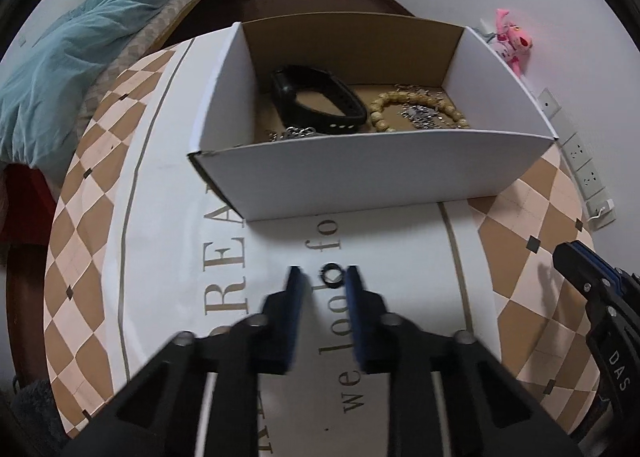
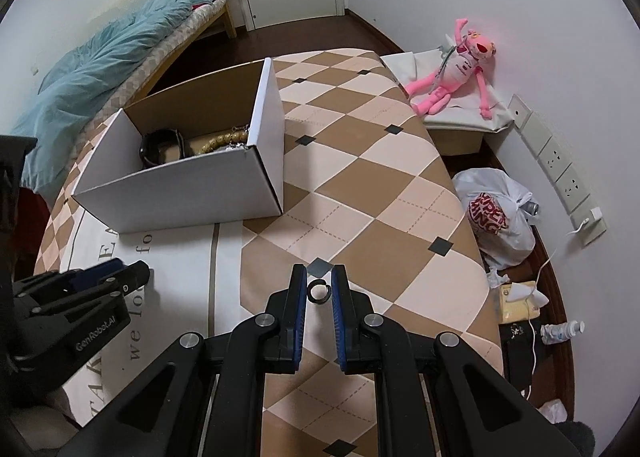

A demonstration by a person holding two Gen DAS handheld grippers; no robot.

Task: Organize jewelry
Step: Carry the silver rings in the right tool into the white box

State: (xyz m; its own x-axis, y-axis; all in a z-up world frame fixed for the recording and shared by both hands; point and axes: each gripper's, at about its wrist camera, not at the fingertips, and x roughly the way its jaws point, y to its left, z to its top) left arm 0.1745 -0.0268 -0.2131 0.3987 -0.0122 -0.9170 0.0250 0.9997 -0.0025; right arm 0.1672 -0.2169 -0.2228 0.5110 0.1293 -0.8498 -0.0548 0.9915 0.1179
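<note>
A white cardboard box (image 1: pixel 360 173) stands on the checkered table and holds a black band (image 1: pixel 316 101), a beaded bracelet (image 1: pixel 416 105) and silver chains. In the left wrist view a small black ring (image 1: pixel 331 276) lies on the white printed strip between the open fingers of my left gripper (image 1: pixel 325 279). In the right wrist view another small dark ring (image 2: pixel 319 291) lies on the tablecloth between the open fingers of my right gripper (image 2: pixel 319 277). The box (image 2: pixel 180 193) is to its far left. Neither ring is gripped.
The table's right edge (image 2: pixel 472 241) drops to a floor with a plastic bag (image 2: pixel 500 217) and clutter. A pink plush toy (image 2: pixel 456 65) sits by the wall with sockets. A bed with a blue blanket (image 1: pixel 80 41) lies at the left.
</note>
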